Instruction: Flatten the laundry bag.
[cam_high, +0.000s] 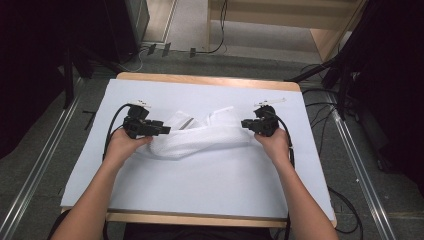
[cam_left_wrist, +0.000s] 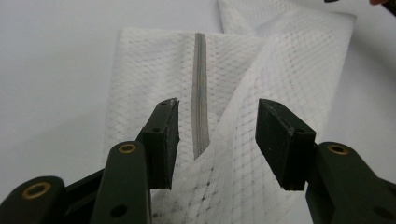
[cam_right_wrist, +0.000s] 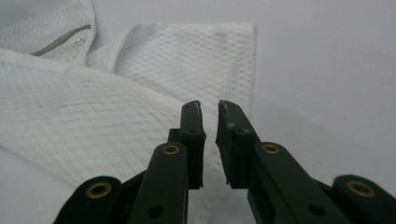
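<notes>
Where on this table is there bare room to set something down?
The near half of the table, between the forearms, is bare, as is the far strip behind the cloth. The middle is crowded: the cloth spans between the left tongs and right tongs.

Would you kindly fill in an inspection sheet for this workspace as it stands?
Surface: white sheet over a wooden table.
Job's things: white mesh cloth, crumpled and partly folded, grey stripe showing.
Clutter: nothing seen.
Grippers: left gripper open above the cloth; right gripper narrowly open, at the cloth's edge.
Cables: black cables trail from both grippers; more on the floor.
Surroundings: grey floor, metal rails, wooden furniture behind.
</notes>
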